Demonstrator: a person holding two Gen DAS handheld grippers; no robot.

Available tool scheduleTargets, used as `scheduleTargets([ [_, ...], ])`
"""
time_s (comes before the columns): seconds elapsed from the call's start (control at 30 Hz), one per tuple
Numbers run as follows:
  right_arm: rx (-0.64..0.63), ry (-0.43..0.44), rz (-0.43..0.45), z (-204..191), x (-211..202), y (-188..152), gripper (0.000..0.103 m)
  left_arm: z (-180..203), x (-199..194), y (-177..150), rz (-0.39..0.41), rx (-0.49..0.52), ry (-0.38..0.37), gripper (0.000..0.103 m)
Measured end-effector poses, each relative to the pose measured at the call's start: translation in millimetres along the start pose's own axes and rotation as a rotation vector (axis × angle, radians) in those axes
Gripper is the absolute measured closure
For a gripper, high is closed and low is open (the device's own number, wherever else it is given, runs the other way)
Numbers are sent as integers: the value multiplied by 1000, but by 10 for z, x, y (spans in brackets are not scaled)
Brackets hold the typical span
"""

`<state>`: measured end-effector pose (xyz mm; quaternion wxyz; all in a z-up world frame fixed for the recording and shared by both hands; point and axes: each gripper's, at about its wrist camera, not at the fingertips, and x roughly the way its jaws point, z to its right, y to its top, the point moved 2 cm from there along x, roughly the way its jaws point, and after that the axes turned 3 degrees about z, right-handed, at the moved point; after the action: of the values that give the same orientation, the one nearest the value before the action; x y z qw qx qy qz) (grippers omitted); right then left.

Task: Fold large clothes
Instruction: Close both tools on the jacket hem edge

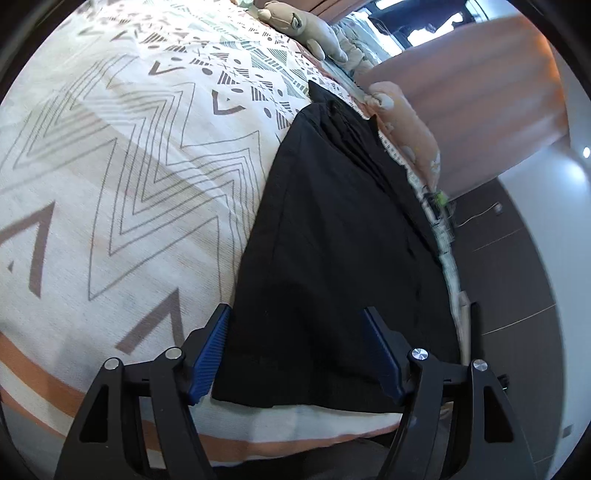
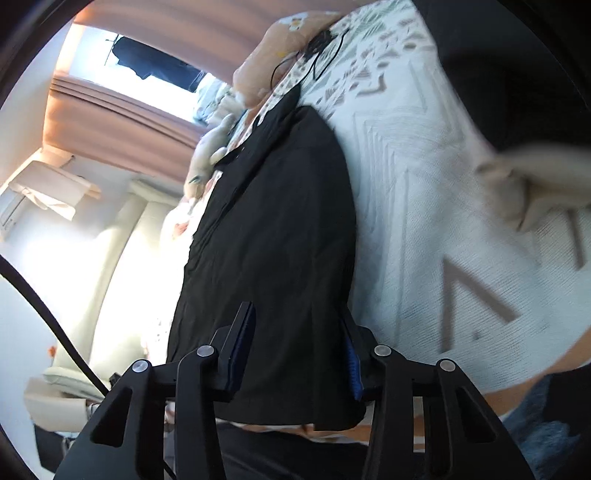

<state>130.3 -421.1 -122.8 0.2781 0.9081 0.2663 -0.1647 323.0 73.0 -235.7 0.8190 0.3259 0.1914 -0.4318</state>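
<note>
A long black garment (image 1: 332,221) lies flat along the right edge of the bed, on a white patterned bedcover (image 1: 129,184). My left gripper (image 1: 295,310) stands wide over the garment's near hem. Its left pad (image 1: 210,354) is at the cloth's left edge and its right pad (image 1: 384,354) is over the cloth, neither pressing. In the right wrist view the same black garment (image 2: 277,221) runs away from my right gripper (image 2: 295,310). Those jaws are narrower, with the near hem lying flat between them and not bunched. The cloth laps over the tip of the right finger (image 2: 352,354).
A plush toy (image 1: 295,22) and a peach pillow (image 1: 406,122) lie at the head of the bed. Peach curtains (image 1: 480,92) hang beyond, and dark floor (image 1: 517,277) lies beside the bed. A blurred beige cloth (image 2: 535,177) and a black cord (image 2: 325,48) rest on the bedcover (image 2: 424,221).
</note>
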Motion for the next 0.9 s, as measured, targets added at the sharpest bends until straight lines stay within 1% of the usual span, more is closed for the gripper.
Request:
scheduleTargets([
  [0.07,-4,22,-8,36,62,9,62,4,-73,9,13,-42,-101,32],
  [0.1,0,49,-7,45,63,7,62,21,-118,15,20,-56,-151,32],
  [0.13,6,77,-2,53,55,15,62,41,-155,21,24,-65,-184,32],
  [0.2,17,127,15,77,33,59,62,77,-201,47,34,-73,-220,32],
  [0.27,25,165,40,121,6,92,62,102,-190,66,35,-78,-227,32],
  [0.33,18,158,55,141,-2,112,62,117,-116,67,21,-66,-177,32],
  [0.4,7,118,49,184,24,48,63,128,-28,52,2,-45,-120,32],
  [0.5,3,40,13,252,154,-29,62,140,44,-15,-4,-13,-1,32],
  [0.53,14,28,1,278,208,-54,63,138,58,-39,1,-12,19,36],
  [0.57,15,22,-5,279,247,-68,62,140,65,-59,9,-8,33,42],
  [0.63,-16,3,8,231,296,-70,63,141,72,-73,25,-3,52,47],
  [0.7,-33,-18,23,191,336,-40,63,121,103,-60,37,-6,69,60],
  [0.73,-34,-28,32,175,364,-14,63,101,124,-48,42,-11,72,63],
  [0.77,-32,-35,41,154,398,9,63,75,140,-41,44,-19,73,68],
  [0.8,-24,-44,53,148,422,38,67,55,149,-36,50,-26,73,73],
  [0.83,-18,-55,60,136,436,49,71,48,150,-30,59,-28,76,77],
  [0.87,-11,-66,65,106,469,49,80,15,165,-29,67,-30,85,84],
  [0.9,-5,-69,71,93,489,49,87,2,171,-26,76,-39,89,85],
])
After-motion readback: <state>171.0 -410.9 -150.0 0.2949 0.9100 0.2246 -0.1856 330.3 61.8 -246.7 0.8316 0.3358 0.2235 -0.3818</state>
